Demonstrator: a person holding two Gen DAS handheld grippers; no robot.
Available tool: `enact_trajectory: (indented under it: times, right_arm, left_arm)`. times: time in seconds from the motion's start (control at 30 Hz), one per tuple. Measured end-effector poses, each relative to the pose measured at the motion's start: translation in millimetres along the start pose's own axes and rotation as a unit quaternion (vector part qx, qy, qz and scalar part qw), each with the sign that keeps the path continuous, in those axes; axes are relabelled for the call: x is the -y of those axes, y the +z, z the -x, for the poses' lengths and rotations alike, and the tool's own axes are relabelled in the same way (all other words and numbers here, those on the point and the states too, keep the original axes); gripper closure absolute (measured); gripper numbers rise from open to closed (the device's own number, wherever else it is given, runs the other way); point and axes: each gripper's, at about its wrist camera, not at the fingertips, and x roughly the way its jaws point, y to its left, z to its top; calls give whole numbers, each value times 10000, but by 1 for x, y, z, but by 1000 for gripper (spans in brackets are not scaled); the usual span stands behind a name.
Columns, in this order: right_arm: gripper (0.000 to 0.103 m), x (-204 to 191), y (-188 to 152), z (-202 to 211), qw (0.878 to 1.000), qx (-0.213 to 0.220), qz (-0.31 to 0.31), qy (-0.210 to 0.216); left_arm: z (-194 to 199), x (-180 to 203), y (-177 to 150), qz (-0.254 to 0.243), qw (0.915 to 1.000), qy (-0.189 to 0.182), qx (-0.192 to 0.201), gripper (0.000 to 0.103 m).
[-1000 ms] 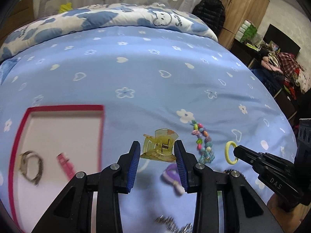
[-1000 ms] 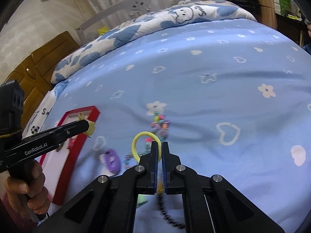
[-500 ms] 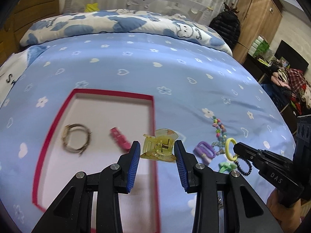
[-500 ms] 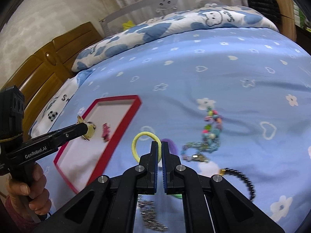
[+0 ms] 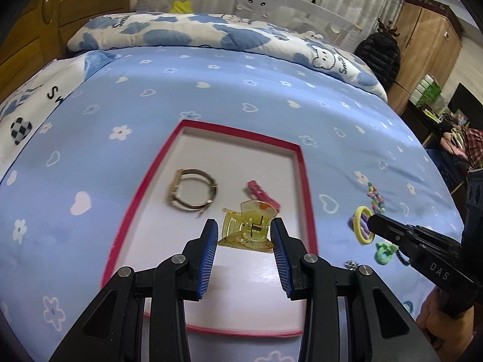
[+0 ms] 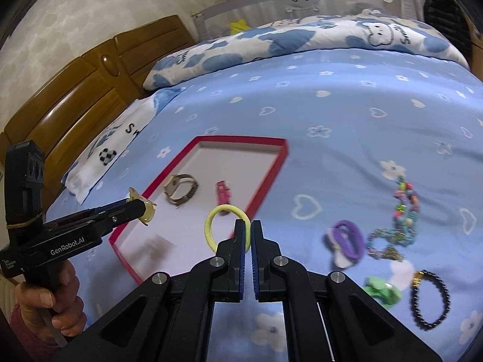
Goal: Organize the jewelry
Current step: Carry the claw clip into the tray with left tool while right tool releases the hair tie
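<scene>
My left gripper (image 5: 244,230) is shut on a yellow translucent claw clip (image 5: 248,226) and hangs over the near part of the red-rimmed white tray (image 5: 305,181). A gold watch (image 5: 192,192) and a pink hair clip (image 5: 262,193) lie in the tray. My right gripper (image 6: 248,227) is shut on a yellow hair tie (image 6: 225,227), just off the tray's (image 6: 273,178) near right rim. In the right wrist view the left gripper (image 6: 142,208) carries the claw clip (image 6: 148,208) above the tray's left side.
On the blue bedspread right of the tray lie a purple hair tie (image 6: 347,242), a colourful bead bracelet (image 6: 404,208), a green clip (image 6: 382,292) and a black bead bracelet (image 6: 430,300). A folded quilt (image 5: 196,34) and wooden headboard (image 6: 75,96) lie beyond. A person's hand (image 6: 51,298) holds the left gripper's handle.
Both grippers have moved left across the bed with their items. The claw clip now hangs over the tray; the hair tie has come from above the loose jewelry to the tray's right rim.
</scene>
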Motion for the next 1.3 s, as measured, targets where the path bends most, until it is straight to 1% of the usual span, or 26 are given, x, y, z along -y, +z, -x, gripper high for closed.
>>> enact_trajectory:
  times: [0.2,0.37,0.57,0.83,1.07,1.3]
  right_arm:
    - [100,-27,3,-21,9996,-162,207,121]
    - [100,-43,4,-43,9987,-335,369,124]
    - [100,-48,7,-67,9975,-526,470,48]
    - [100,-50,3,-95,9944,-817,659,-145]
    - [99,-53,0,-108,9914,-1002,801,-272]
    - [97,-54,1,-113,9900,-1078,883,-236]
  left_arm:
    - [-2,-18,0,101,9999,99,-41,68]
    - [-15,-29,1,174,9996,148,-179,68]
    - [-36,-38,7,232,9989,242,-338,68]
    - [-59,-42,12,204,9983,346,-415,68]
    - [-77,-36,11,15,9968,586,-540,68]
    - [-81,-32,11,-40,9963,629,-578,67]
